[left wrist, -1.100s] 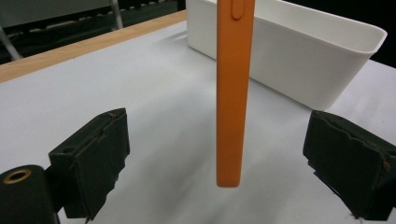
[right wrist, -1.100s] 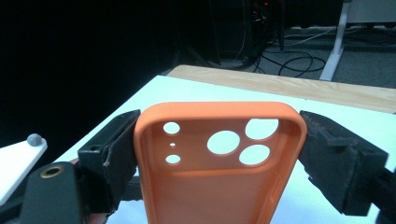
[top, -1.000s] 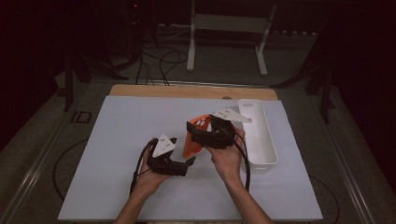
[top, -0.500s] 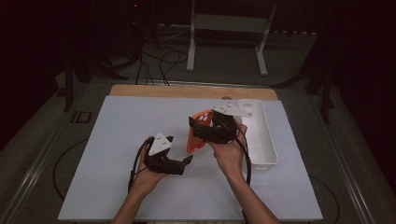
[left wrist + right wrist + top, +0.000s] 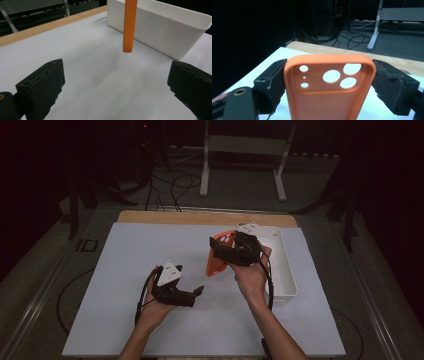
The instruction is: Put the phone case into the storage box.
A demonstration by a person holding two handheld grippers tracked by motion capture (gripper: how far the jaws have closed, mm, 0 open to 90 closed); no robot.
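Note:
An orange phone case (image 5: 218,254) with camera cut-outs hangs above the white table (image 5: 125,250), held by its two long sides in my right gripper (image 5: 222,251). In the right gripper view the orange phone case (image 5: 329,87) stands upright between the two black pads, its camera end up. My left gripper (image 5: 197,292) rests low on the table to the left, jaws wide apart and nothing between them. From the left gripper view the orange phone case (image 5: 130,25) shows edge-on, hanging ahead of the white bin (image 5: 160,27).
A long white bin (image 5: 285,270) sits at the table's right side, just behind my right hand. A wooden board edge (image 5: 200,218) runs along the table's far side. Cables and stand legs (image 5: 240,165) lie on the floor beyond.
My right gripper has lifted the orange case and carried it up and to the right. My left gripper has let go, opened and drawn back toward the left.

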